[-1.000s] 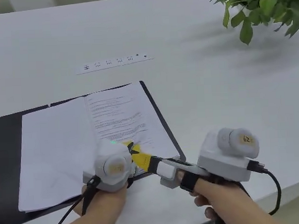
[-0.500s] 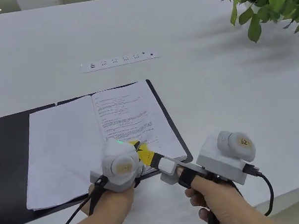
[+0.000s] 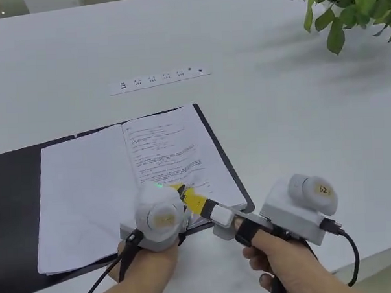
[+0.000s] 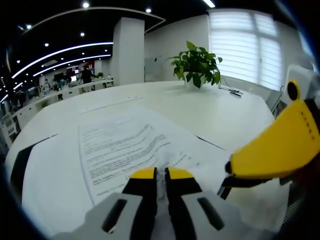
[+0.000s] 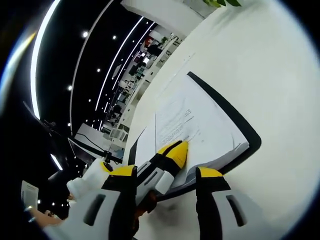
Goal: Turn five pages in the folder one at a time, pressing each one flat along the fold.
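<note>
A black folder (image 3: 16, 193) lies open on the white table, with a blank left page (image 3: 80, 190) and a printed right page (image 3: 170, 154). My left gripper (image 3: 173, 188) sits at the lower edge of the printed page (image 4: 125, 145). In the left gripper view its yellow-tipped jaws (image 4: 161, 174) are shut side by side over the paper. My right gripper (image 3: 188, 200) reaches in from the right and stands open (image 5: 166, 172). The left gripper's tips (image 5: 174, 151) lie between its jaws on the page (image 5: 200, 125). Its yellow jaw (image 4: 280, 150) shows beside the left one.
A white power strip (image 3: 160, 78) lies beyond the folder. A potted green plant (image 3: 352, 10) stands at the far right. The table's front edge (image 3: 382, 248) runs close behind my right hand. Open tabletop spreads to the right of the folder.
The head camera has shifted slightly, so the folder sits a little further right in view. Both grippers stay at the printed page's lower edge, with no visible change in their jaws.
</note>
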Tool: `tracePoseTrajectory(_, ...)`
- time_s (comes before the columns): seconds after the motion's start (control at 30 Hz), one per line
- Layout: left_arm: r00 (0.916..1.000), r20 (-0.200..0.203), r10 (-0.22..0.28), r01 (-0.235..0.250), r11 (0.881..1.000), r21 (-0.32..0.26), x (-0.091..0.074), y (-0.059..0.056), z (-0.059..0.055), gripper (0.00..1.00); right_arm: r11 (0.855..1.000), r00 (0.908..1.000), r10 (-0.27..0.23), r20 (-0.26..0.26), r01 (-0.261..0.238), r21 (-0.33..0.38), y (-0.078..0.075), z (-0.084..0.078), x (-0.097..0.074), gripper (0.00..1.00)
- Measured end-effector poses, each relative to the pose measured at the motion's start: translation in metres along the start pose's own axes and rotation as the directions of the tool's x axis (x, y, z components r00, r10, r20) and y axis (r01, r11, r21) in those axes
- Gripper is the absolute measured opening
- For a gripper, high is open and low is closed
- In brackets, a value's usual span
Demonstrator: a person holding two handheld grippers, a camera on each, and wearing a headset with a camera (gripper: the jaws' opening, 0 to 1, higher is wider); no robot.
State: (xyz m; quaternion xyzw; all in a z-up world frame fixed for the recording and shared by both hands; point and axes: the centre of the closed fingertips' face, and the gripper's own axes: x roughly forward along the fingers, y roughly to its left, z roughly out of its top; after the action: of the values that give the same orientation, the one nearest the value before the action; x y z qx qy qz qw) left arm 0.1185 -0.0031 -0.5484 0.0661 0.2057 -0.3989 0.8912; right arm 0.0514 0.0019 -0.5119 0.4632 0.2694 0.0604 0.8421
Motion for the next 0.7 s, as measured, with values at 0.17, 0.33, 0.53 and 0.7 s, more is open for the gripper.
tracePoseTrajectory(0.17,1.0000,0.001,0.000,0.000,1.000,-0.003,0.000,0.000,0.000,0.06,0.999,0.9998,-0.016,0.015,0.015,0.040,-0.009,0.004,0.004,0.43)
tracePoseTrajectory(0.33,1.0000,0.000,-0.001,0.001,1.000,-0.010,0.000,0.000,0.000,0.06,0.997,0.9980,-0.056,0.028,0.054,0.062,-0.020,0.006,0.008,0.32)
tracePoseTrajectory(0.53,1.0000,-0.003,-0.009,0.009,0.999,-0.045,0.000,0.001,0.000,0.07,0.990,0.9909,-0.130,0.036,0.127,0.066,-0.036,0.006,0.009,0.08)
tracePoseTrajectory(0.7,0.9996,-0.021,-0.019,0.018,0.997,-0.069,-0.003,0.001,0.001,0.07,0.987,0.9872,-0.151,0.051,0.148,0.066,-0.041,0.007,0.009,0.00)
